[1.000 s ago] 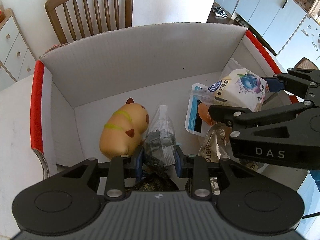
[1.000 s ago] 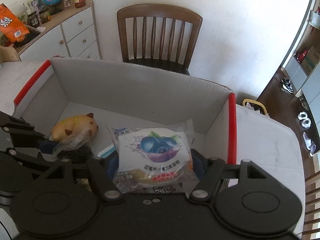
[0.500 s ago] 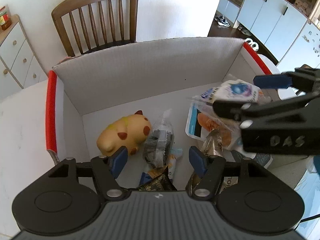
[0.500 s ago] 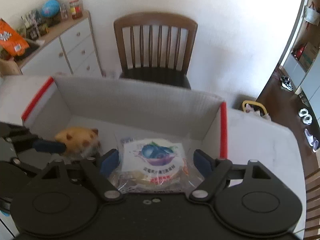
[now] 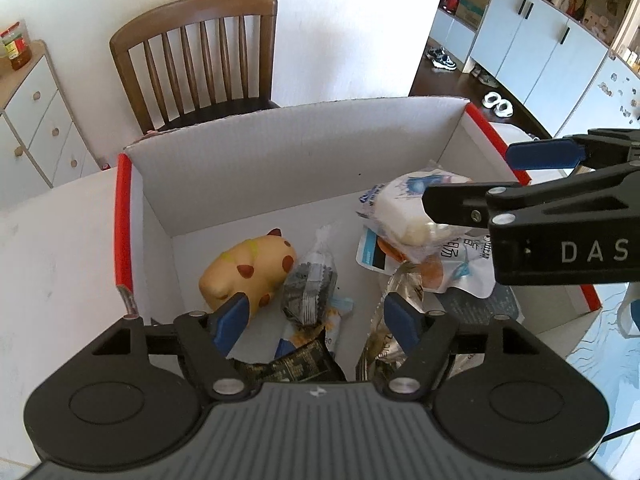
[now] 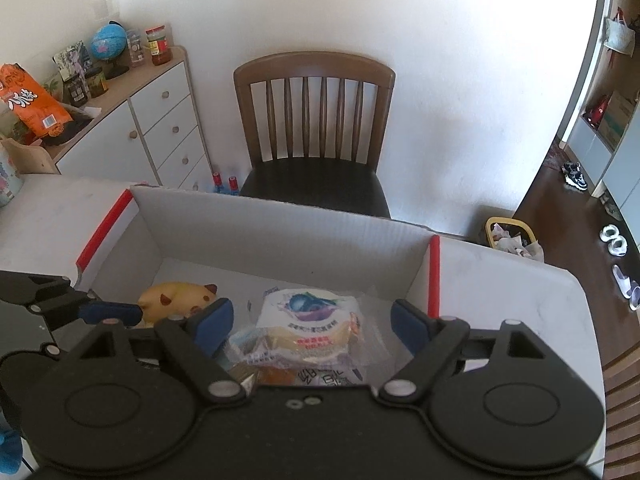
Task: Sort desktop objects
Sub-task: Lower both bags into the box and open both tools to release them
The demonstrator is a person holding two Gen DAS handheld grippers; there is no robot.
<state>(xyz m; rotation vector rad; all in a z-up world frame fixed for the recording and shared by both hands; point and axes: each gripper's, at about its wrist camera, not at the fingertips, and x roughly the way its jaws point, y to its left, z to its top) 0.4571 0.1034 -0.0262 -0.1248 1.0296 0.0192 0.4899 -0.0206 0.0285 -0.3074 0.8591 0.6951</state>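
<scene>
Left claw [image 5: 316,316] just opening, dark snack packet [image 5: 310,284] released below, right claw [image 6: 312,320] just opening above blueberry bread packet [image 6: 308,320].

1. A white table [image 5: 52,248] carries 1 open cardboard box [image 5: 288,148], white inside with red strips along both side edges.
2. The box stands directly on the table, with its far wall toward a wooden chair [image 6: 316,120].
3. Bare tabletop shows on both sides of the box, left and right.
4. On the right the table's rounded corner shows, with dark wooden floor [image 6: 568,232] beyond it.
5. At the table's far left edge part of a patterned cup [image 6: 8,184] shows; whether it stands on the table cannot be told.
</scene>
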